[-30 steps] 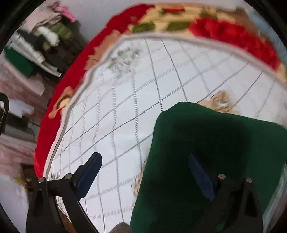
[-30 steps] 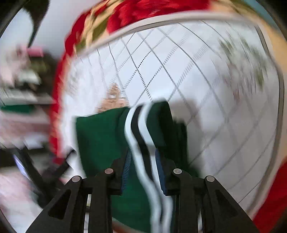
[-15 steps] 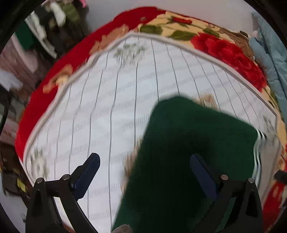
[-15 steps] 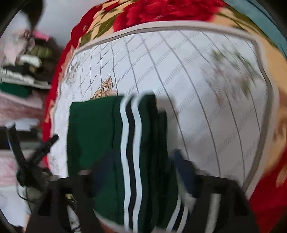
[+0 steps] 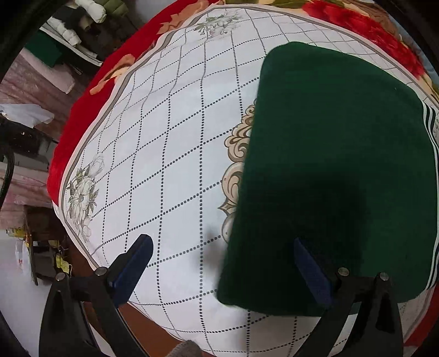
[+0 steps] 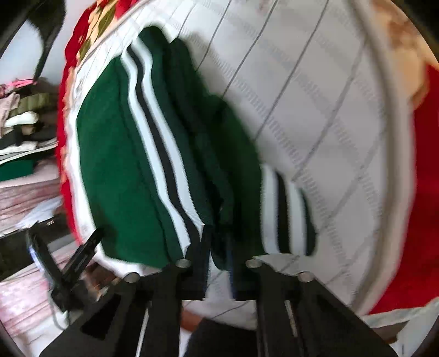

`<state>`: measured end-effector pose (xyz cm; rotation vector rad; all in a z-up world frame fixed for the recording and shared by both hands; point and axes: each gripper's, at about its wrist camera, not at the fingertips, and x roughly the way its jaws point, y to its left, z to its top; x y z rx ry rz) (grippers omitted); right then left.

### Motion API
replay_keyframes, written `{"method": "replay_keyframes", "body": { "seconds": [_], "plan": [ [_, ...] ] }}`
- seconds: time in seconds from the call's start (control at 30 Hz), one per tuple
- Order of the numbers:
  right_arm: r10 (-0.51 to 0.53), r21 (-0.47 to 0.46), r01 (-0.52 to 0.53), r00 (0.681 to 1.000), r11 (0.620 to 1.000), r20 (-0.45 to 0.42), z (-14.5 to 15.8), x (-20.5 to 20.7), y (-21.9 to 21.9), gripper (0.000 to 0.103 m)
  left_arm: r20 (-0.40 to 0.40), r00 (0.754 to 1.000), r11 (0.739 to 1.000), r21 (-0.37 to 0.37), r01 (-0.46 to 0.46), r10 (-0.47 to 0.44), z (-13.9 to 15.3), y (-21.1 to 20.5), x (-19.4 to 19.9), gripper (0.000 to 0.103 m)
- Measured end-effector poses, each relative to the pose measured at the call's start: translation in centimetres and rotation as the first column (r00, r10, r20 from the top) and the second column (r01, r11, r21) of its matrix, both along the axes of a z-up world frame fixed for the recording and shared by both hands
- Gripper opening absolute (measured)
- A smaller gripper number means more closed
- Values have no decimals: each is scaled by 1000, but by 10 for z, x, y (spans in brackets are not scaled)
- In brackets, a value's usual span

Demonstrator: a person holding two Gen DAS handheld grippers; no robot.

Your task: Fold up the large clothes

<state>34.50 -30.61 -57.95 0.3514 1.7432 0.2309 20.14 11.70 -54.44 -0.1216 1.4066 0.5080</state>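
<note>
A dark green sweater (image 5: 337, 164) with white and black stripes lies folded on the white checked bedspread (image 5: 170, 153). My left gripper (image 5: 222, 261) is open and empty, hovering over the sweater's near left corner, its right finger above the green cloth. In the blurred right wrist view the sweater (image 6: 123, 153) shows its striped hem and a striped cuff (image 6: 282, 211). My right gripper (image 6: 219, 252) is nearly shut at the sweater's near edge; green cloth sits between its jaws.
A red floral blanket (image 5: 90, 90) lies under the bedspread and shows around its border. Stacked folded clothes (image 5: 79, 24) sit on shelves beyond the bed at the upper left. The bedspread's near edge (image 5: 153, 304) hangs over brown wood.
The left gripper has moved back and lower toward the sweater's near corner. The right gripper opened briefly, then closed on the sweater's edge, and the sweater now fills more of its view.
</note>
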Motion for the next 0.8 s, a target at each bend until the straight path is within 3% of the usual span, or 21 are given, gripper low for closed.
{"method": "replay_keyframes", "body": {
  "seconds": [0.1, 0.2, 0.27, 0.33, 0.37, 0.4, 0.47, 0.6, 0.73, 0.8],
  "plan": [
    [38, -31, -38, 999, 999, -29, -15, 8, 1, 8, 6, 1000, 1000, -11, -19, 19, 5, 6, -3, 103],
    [101, -28, -102, 995, 994, -22, -6, 16, 10, 10, 41, 998, 998, -38, -46, 48, 16, 13, -4, 103],
    [103, -17, -103, 995, 995, 14, 7, 19, 12, 10, 87, 995, 998, -43, -52, 55, 27, 18, -1, 103],
    [98, 20, -101, 990, 995, 104, 28, 22, 11, 17, 121, 991, 998, -36, -55, 59, 34, 23, 6, 103],
    [104, 24, -109, 984, 994, 144, 35, 23, 10, 38, 131, 990, 998, -43, -49, 54, 33, 25, 11, 103],
    [106, 21, -113, 974, 993, 198, 40, 29, 12, 74, 131, 990, 997, -65, -39, 47, 31, 28, 16, 103],
    [87, 61, -106, 963, 993, 257, 41, 39, 14, 102, 122, 991, 993, -113, -33, 47, 24, 34, 27, 103],
    [129, 153, -170, 961, 973, 244, 10, 76, 33, 102, 118, 992, 987, -159, -22, 41, 8, 42, 47, 103],
    [185, 181, -202, 977, 963, 106, -57, 103, 49, 102, 94, 995, 970, -244, -2, 26, -18, 47, 67, 103],
    [164, 277, -166, 986, 946, 30, -86, 109, 51, 103, 95, 995, 956, -294, 6, 23, -29, 50, 75, 103]
  ]
}}
